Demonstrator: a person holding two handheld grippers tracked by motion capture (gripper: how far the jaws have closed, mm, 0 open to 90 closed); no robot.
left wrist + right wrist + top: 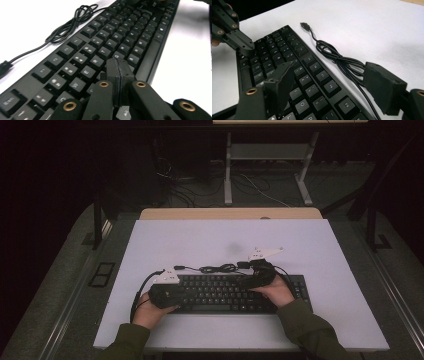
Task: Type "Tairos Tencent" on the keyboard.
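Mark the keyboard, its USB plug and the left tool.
keyboard (pixel 220 292): high view, middle key rows.
USB plug (pixel 305 25): right gripper view, metal end of the cable.
left tool (pixel 120 65): left gripper view, tips of its shut jaws.

One black keyboard (pixel 227 293), near centre. One coiled black cable (pixel 216 268), just beyond it, ending in one plug (pixel 305 25). Two handheld grippers: left gripper (pixel 176 294), right gripper (pixel 246 281). One white table (pixel 200 240).
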